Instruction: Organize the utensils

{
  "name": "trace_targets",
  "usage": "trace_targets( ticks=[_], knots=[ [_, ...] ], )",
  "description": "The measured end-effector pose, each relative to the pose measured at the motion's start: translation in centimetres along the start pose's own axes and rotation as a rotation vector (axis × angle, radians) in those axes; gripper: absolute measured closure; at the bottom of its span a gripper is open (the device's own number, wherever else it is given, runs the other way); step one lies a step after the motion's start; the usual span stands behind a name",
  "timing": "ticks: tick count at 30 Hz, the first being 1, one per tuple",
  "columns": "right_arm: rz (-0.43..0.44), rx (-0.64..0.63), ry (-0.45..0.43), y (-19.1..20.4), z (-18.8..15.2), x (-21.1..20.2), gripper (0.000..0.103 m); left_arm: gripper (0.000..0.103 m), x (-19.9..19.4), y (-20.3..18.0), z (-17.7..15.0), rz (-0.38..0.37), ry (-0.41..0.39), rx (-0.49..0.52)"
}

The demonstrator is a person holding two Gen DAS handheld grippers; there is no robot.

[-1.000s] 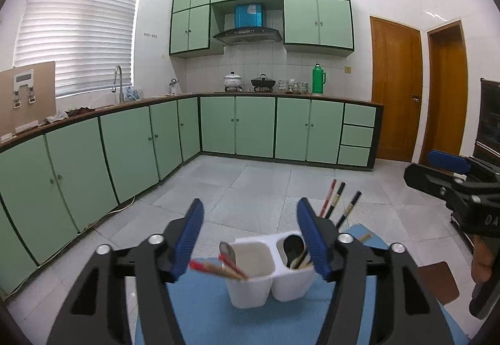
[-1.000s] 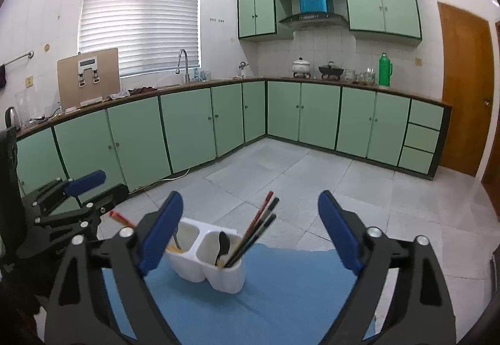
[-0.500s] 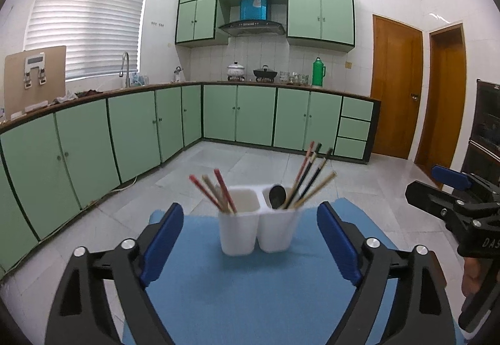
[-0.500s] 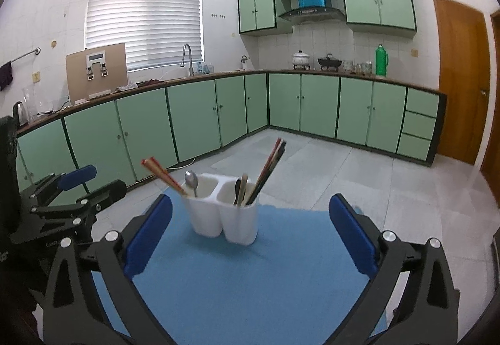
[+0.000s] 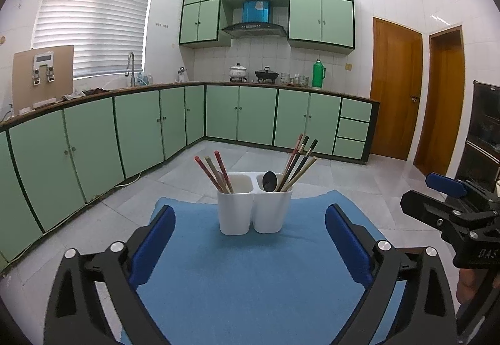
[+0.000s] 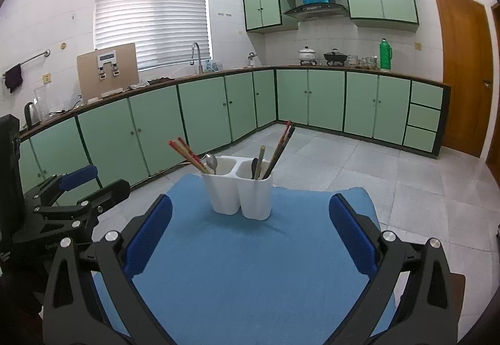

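Both hand-held grippers backed off the white caddy [image 5: 254,209], left [image 5: 248,246] opening, right [image 6: 250,240] wide, both empty.

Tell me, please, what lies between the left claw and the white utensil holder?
Only bare blue mat: in the left wrist view nothing sits between the opening left claw and the utensil holder.

Daylight through the slatted window blind [image 5: 93,20] lights the kitchen brightly and evenly; shadows are faint. Both fisheye views are sharp, bending cabinet lines [image 6: 312,95] outward, with black vignetted corners.
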State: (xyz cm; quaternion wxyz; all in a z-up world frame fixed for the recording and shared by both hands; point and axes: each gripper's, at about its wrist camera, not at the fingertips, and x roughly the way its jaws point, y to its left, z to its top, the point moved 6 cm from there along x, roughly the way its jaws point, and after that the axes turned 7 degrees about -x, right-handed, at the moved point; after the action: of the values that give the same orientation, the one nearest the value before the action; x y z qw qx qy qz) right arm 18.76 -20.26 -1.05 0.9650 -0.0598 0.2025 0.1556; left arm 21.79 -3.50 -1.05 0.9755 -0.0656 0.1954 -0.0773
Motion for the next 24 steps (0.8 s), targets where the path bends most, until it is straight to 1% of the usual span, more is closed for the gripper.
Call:
trace_targets(
  ticks=[13,24],
  knots=[
    [0.038,-0.028,-0.059,1.9,1.0,-3.6,0.005,0.006,-3.2,-0.7,0.4,0.013,-0.033,0.015],
    [0.048,-0.031,-0.075,2.5,1.0,-4.8,0.005,0.006,-5.4,-1.5,0.8,0.013,-0.072,0.030]
  ],
)
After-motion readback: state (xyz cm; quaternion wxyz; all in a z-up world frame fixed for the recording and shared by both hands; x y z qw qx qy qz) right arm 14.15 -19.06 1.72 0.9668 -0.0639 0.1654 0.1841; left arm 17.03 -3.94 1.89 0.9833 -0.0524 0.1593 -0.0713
